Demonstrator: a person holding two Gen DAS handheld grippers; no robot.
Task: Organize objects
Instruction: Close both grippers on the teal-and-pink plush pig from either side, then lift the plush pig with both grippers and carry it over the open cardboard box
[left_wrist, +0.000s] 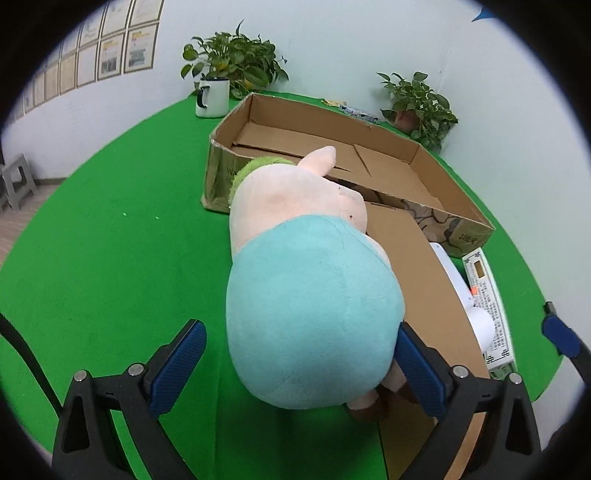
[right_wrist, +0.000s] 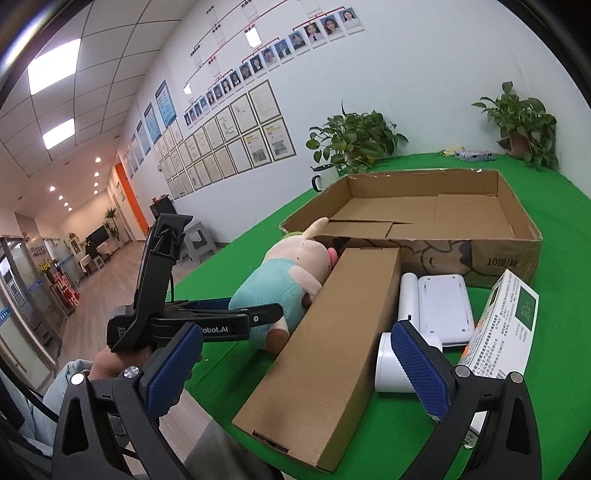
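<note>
Straddling the plush pig (left_wrist: 314, 295), left gripper (left_wrist: 301, 363) has its jaws spread wide around the toy's teal rear; the right blue pad (left_wrist: 419, 363) touches the plush, the left pad sits apart from it, so no real pinch. Pig lies on the green table (left_wrist: 110, 240), head toward the open cardboard tray (left_wrist: 369, 162), snout at the tray's near wall. Its right side rests against the long closed cardboard box (right_wrist: 325, 354) lying flat on the table.

Right gripper (right_wrist: 299, 365) hovers low over the near end of that long box, jaws spread, nothing between them. In the right wrist view the left gripper shows from the side, held by a hand (right_wrist: 110, 363), tips at the pig's teal body.

Right of the long box: a white device (right_wrist: 424, 314) with a cylindrical handle, then a white printed carton (right_wrist: 506, 325) tilted on its edge, both just in front of the tray. Tray interior holds only its own loose flaps.

Far side of table: white mug (left_wrist: 212, 98), two potted plants (left_wrist: 236, 62) (left_wrist: 419, 105), some small packets (right_wrist: 469, 154).
</note>
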